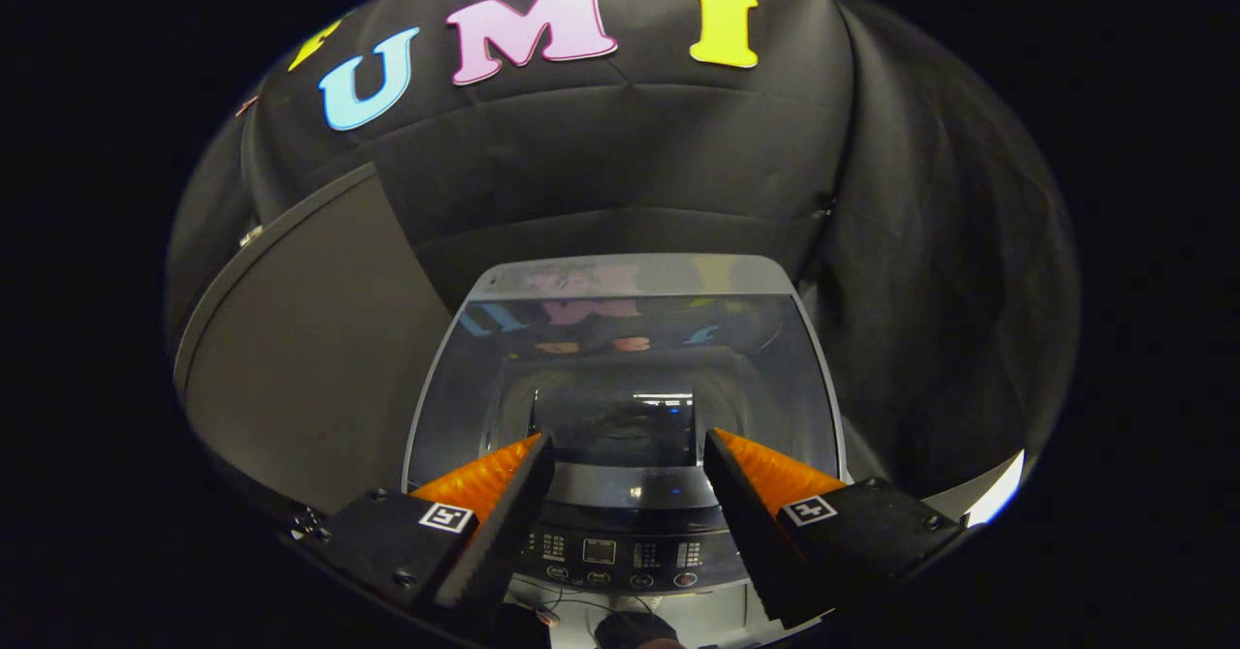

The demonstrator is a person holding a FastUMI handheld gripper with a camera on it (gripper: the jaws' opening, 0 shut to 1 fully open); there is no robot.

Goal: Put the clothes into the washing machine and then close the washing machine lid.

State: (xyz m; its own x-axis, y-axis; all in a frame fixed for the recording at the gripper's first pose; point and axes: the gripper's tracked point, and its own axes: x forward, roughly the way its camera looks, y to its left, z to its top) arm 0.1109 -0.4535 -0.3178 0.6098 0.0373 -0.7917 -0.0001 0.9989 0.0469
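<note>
A top-loading washing machine [630, 276] stands just ahead of and below me. Its tinted glass lid [620, 358] lies flat and closed over the tub and mirrors the wall behind. The space under the glass is dark, and I cannot tell what is inside. The control panel [620, 552], with a small display and a row of buttons, runs along the near side between my fingers. My gripper [628, 439] hovers over the lid's front edge, open, with nothing between the fingers and touching nothing.
A large flat grey panel [310, 358] leans up on the left of the machine. Black cloth walls close in behind and on the right. A bright white edge [998, 494] shows low beyond the right finger.
</note>
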